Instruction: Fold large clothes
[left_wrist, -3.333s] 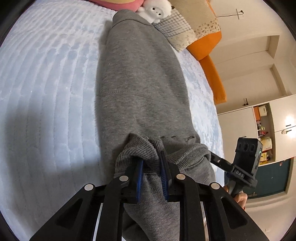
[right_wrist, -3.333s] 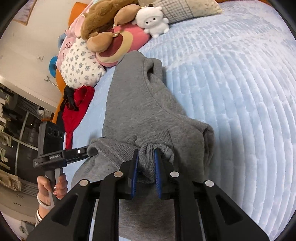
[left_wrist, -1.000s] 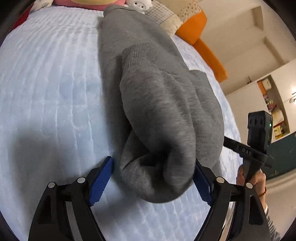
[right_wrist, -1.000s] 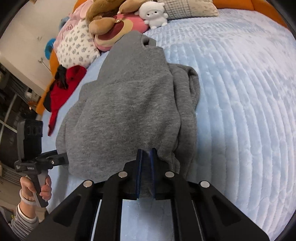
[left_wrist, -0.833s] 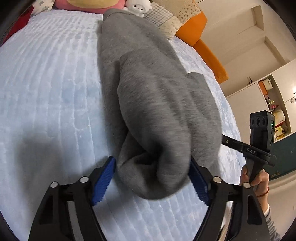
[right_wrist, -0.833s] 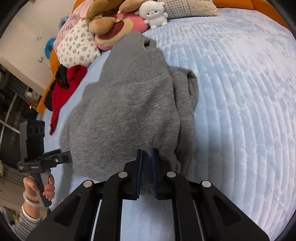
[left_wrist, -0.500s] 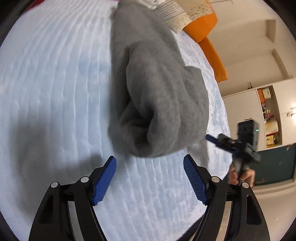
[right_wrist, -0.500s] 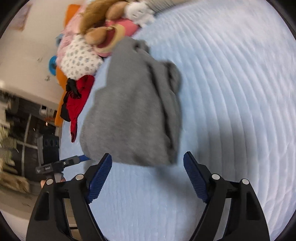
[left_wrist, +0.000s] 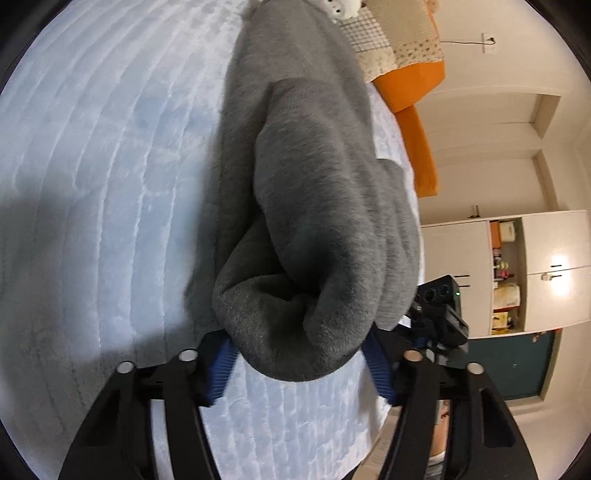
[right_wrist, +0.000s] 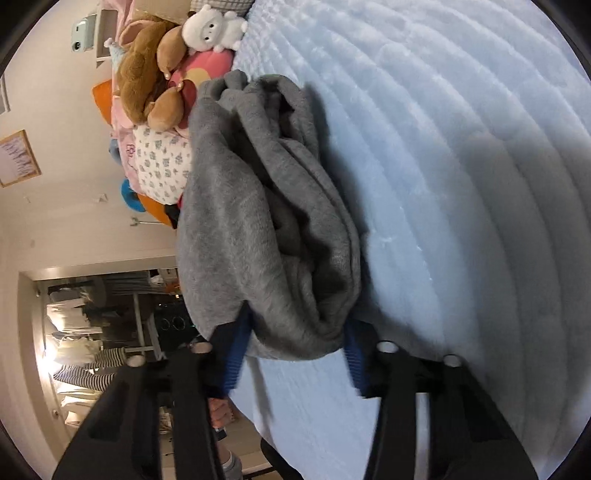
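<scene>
Grey fleece folded sweatshirt (left_wrist: 317, 236) lies on the pale blue quilted bed (left_wrist: 92, 184); left gripper (left_wrist: 299, 369) and right gripper (right_wrist: 291, 358) angle downward, jaws closing around its near end, pads just meeting the fabric.

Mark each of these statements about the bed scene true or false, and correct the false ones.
1. The gray sweatshirt lies spread flat in a single layer. False: it is folded into a thick bundle.
2. The bundle's near end sits between the blue pads of the left gripper, whose jaws are closing. True.
3. The right gripper is empty. False: its closing jaws flank the bundle's end.
4. A white plush toy sits among the pillows beyond the sweatshirt. True.
5. The bedspread is dark red. False: it is pale blue.
</scene>
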